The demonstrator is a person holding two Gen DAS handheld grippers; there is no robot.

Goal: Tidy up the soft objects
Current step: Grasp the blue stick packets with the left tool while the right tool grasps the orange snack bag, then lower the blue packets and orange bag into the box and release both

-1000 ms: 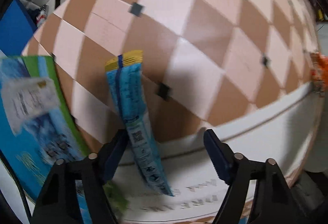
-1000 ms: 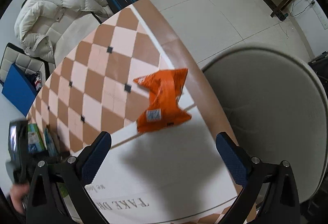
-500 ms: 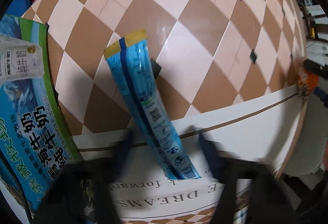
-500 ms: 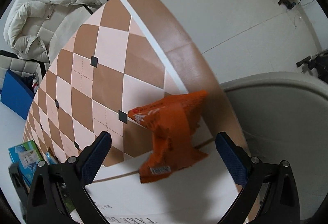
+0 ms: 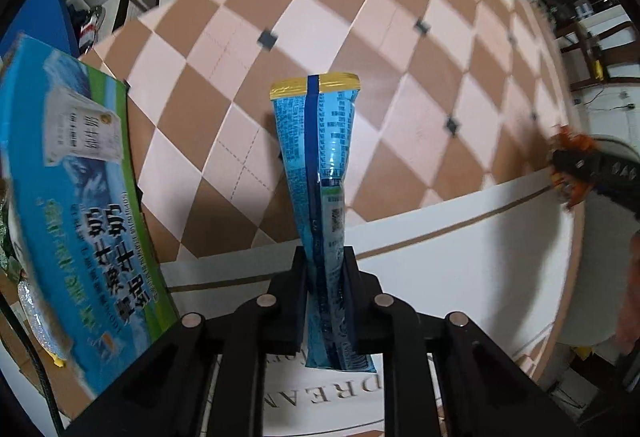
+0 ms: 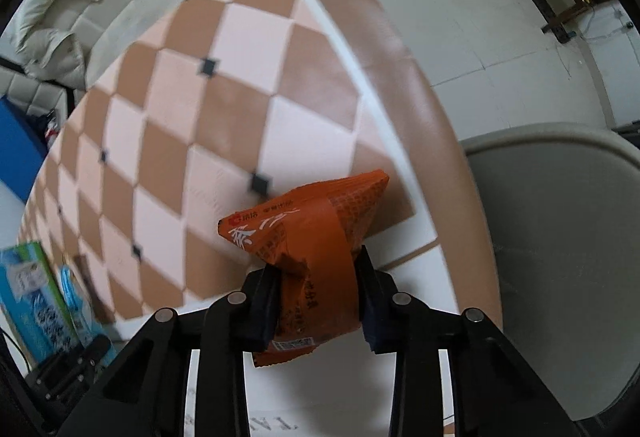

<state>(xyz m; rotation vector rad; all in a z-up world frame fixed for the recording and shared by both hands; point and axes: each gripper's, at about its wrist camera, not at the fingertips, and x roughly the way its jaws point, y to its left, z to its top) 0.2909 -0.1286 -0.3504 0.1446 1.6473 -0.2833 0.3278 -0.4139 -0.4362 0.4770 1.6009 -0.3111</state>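
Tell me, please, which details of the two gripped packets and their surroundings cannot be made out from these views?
- Long blue foil packet, left wrist view: the clamped part is hidden by the left gripper.
- Crumpled orange snack packet, right wrist view: its sides are covered by the right gripper; its label print is too small to read.
- Blue-green milk carton box, left wrist view: cut off by the frame edge and blurred.

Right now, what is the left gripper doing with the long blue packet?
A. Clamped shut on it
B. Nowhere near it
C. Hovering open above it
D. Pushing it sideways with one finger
A: in the left wrist view the left gripper has both fingers pressed against the blue packet.
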